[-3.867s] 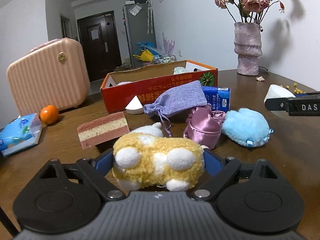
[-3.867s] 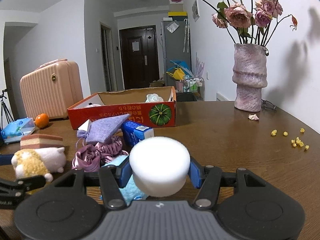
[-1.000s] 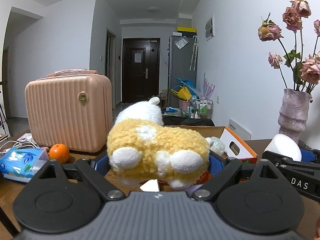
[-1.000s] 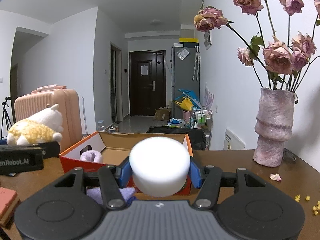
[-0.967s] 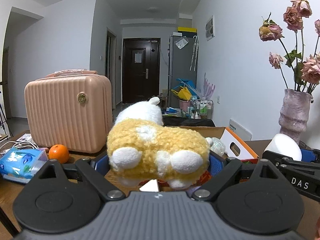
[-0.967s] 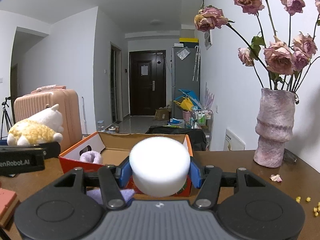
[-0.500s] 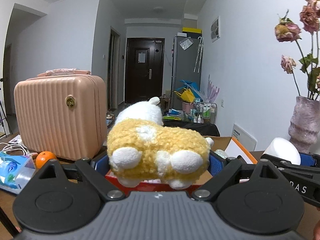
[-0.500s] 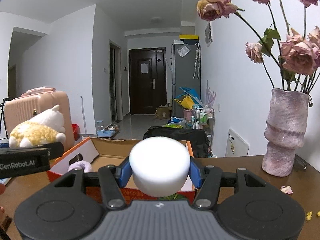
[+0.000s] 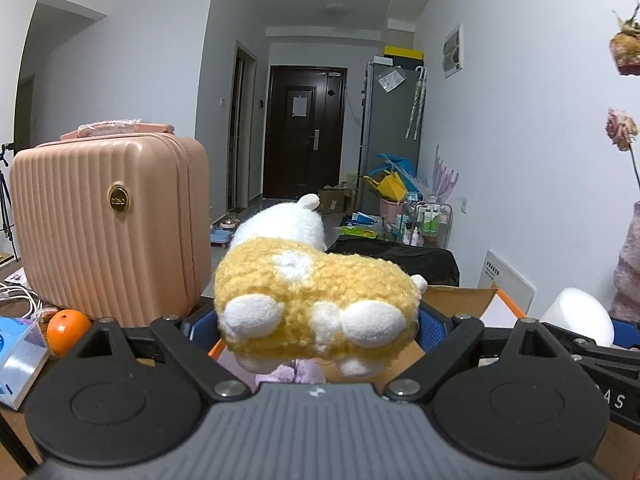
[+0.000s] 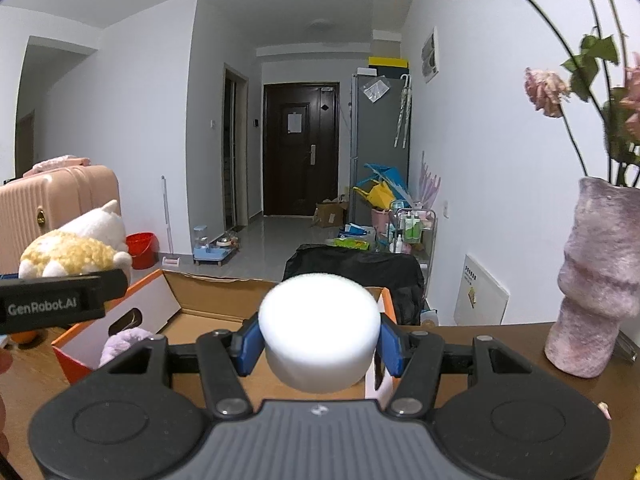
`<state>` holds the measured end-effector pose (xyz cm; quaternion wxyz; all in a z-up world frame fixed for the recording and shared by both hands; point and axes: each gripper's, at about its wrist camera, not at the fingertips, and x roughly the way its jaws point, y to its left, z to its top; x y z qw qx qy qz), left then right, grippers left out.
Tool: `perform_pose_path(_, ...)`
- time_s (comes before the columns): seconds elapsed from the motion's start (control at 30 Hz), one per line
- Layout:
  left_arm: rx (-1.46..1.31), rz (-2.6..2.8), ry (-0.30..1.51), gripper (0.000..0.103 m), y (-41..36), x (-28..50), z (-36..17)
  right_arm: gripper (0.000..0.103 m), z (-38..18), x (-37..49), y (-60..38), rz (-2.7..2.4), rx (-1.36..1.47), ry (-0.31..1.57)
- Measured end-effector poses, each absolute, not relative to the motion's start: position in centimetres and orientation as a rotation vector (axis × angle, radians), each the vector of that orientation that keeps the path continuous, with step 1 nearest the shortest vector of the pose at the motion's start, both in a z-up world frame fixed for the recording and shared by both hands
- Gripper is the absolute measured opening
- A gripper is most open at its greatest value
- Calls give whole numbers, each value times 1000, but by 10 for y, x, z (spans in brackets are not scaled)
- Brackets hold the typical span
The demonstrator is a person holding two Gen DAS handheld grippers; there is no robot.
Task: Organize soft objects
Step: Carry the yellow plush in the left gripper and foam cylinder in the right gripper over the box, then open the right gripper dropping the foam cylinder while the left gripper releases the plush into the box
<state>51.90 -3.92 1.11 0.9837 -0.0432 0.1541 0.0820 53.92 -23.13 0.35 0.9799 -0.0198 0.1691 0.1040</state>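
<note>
Above the box (image 10: 208, 300), both grippers now hang in the air with their loads. 3.9 s ago both sat low at the bench among the scattered items; since then they have risen and moved forward, so the box opening lies directly beneath and ahead. Transport looks nearly finished; release is likely next.

Left gripper (image 9: 316, 324): jaws clamped on the plush (image 9: 312, 300), over the box's left part.
Right gripper (image 10: 320, 346): jaws clamped on the sponge (image 10: 319, 330), over the box's right part.

Box contents: a purple soft item (image 10: 122, 340) at the left near corner; the rest of the floor that shows is bare cardboard, and much is hidden by the grippers.

Suitcase (image 9: 108, 224) and orange (image 9: 67, 330) stand left of the box, and the vase (image 10: 596, 276) stands to its right.
</note>
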Motion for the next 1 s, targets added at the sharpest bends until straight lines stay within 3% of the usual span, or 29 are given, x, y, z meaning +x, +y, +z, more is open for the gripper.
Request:
perform_pose_path(0.77,-75,175,385,97,-40,576,-19,58,-23,591,-221,199,-57,425)
perform_pose_path(0.87,-86,176,383,101,-39,575,-19,68,-25,594,-222,197,-58,435)
perform_pose_path(1.0,-106,185,400,103,-35,579,-21,92,-27,594,-221,183,-60,440)
